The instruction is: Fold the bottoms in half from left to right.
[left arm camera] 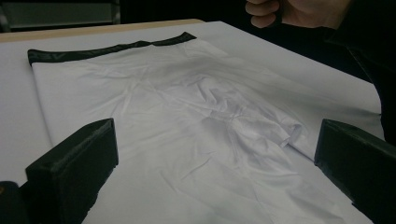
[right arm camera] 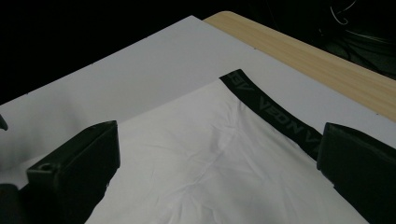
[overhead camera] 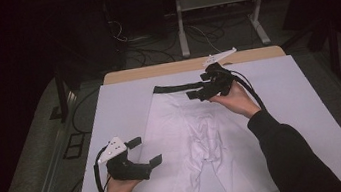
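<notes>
The white boxer shorts (overhead camera: 189, 138) lie flat on the white sheet (overhead camera: 313, 121) that covers the table (overhead camera: 155, 71), with the black waistband (overhead camera: 177, 87) at the far end and the legs running back toward me, so the long axis goes away from my body. My right gripper (overhead camera: 200, 91) hovers just over the waistband near its right end, jaws spread wide with nothing between them; in the right gripper view the band (right arm camera: 275, 116) runs slantwise between the jaws, close under them. My left gripper (overhead camera: 145, 152) is also spread and empty, low over the sheet at the shorts' left leg edge, with the cloth (left arm camera: 187, 140) lying ahead of it toward the right. The right one is nearer the band, so I judge it should pinch there first. White lettering on the band seems to read "VEON", with further letters I cannot make out.
</notes>
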`<state>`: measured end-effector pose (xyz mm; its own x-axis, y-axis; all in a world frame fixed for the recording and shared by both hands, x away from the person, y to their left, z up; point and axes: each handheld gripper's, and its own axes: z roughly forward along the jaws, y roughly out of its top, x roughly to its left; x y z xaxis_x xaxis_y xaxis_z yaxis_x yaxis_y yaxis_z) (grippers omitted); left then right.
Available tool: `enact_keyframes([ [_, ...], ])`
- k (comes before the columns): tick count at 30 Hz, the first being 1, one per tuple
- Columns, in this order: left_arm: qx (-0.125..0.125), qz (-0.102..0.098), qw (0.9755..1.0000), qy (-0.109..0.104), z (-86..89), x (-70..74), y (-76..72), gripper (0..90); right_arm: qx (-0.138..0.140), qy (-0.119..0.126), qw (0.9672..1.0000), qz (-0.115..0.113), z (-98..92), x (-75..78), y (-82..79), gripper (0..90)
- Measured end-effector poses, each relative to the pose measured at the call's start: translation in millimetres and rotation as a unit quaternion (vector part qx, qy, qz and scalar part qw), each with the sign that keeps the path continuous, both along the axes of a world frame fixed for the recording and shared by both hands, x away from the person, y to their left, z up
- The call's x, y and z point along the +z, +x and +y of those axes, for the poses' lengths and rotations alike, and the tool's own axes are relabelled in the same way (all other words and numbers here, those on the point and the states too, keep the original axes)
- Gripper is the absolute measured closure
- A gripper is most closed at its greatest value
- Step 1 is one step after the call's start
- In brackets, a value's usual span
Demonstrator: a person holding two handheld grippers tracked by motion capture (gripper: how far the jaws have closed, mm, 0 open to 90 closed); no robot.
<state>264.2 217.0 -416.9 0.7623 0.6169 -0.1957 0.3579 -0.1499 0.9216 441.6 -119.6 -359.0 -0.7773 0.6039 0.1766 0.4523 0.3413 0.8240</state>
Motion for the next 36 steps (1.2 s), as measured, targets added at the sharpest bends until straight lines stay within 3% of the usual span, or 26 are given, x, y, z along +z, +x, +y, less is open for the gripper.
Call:
enact_keyframes([
  [13,-0.004,0.0,1.0,0.001,-1.1,-0.1,0.1,0.0,0.002,0.005,1.0,-0.008,19.4,5.4,14.4,0.0],
  [36,-0.004,-0.001,1.0,-0.004,1.0,0.6,0.3,0.0,0.007,0.002,1.0,0.003,71.1,-6.2,54.5,0.0],
])
